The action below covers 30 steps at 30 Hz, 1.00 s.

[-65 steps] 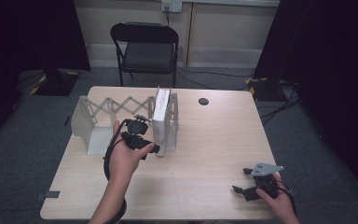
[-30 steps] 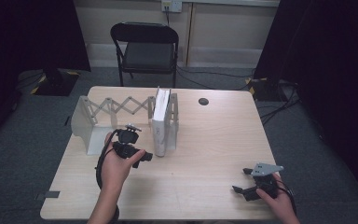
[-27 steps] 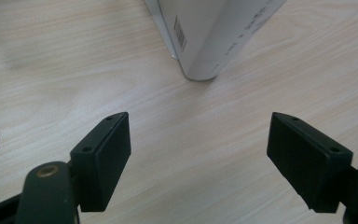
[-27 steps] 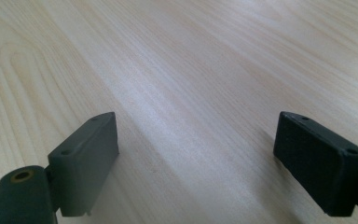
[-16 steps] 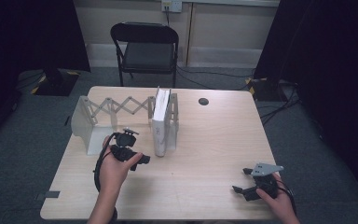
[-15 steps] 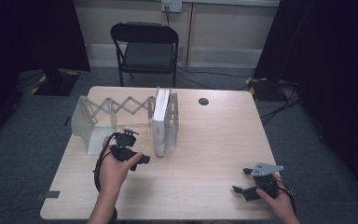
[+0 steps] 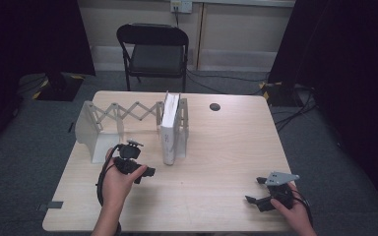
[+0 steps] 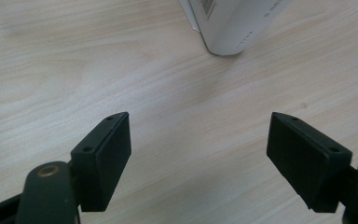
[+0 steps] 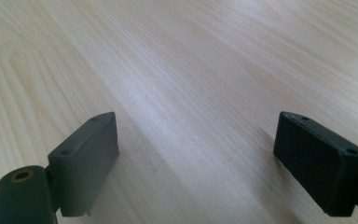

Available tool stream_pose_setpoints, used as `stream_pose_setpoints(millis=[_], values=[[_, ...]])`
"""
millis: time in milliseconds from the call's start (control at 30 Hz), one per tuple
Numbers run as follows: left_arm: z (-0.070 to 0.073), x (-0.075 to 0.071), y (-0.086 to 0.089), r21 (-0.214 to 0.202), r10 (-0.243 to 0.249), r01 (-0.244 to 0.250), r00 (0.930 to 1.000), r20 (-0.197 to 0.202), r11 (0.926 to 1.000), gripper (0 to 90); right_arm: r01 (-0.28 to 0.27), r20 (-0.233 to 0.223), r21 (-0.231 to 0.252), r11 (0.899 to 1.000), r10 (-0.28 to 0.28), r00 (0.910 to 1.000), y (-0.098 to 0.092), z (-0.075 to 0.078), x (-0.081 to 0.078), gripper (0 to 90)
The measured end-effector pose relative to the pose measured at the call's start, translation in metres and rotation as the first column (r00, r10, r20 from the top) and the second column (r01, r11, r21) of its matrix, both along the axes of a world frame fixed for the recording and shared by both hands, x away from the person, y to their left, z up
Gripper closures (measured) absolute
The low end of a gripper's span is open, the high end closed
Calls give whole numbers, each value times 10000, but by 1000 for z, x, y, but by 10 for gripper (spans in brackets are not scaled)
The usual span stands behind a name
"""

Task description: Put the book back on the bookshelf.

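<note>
Pale wood table (image 7: 216, 147), grey carpet (image 7: 334, 162); both grippers (image 8: 198, 140) (image 9: 196, 149) gape wide, empty

Both forearms are bare, no sleeves in sight. The left gripper (image 7: 137, 167) is black, a black cable looping off toward seven o'clock. The right gripper (image 7: 262, 191) is black too, topped by a grey three-cornered plate (image 7: 281, 178). Up close, each jaw is a flat black rectangular block with small screw holes; a brass-coloured pivot (image 8: 49, 171) sits at eight o'clock.
</note>
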<state>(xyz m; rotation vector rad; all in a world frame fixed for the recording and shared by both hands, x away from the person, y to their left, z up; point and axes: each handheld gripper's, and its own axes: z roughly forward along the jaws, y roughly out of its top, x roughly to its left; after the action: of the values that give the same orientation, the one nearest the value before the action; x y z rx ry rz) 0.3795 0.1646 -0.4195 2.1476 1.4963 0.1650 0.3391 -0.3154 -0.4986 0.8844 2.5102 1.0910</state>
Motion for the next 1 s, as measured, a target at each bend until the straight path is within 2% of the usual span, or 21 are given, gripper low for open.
stream_pose_setpoints(millis=[467,733,1000], values=[[-16,-4,9,-7,63,-63,9999,-159,10000,234,0,1,-1,10000,0,10000,0,0,0,133],[-23,-6,14,154,52,-48,9997,-225,9999,222,-5,1,0,10000,5,10000,0,0,0,134],[-29,-9,19,237,71,-69,9999,-98,9997,192,-4,-1,-1,10000,4,10000,0,0,0,133]])
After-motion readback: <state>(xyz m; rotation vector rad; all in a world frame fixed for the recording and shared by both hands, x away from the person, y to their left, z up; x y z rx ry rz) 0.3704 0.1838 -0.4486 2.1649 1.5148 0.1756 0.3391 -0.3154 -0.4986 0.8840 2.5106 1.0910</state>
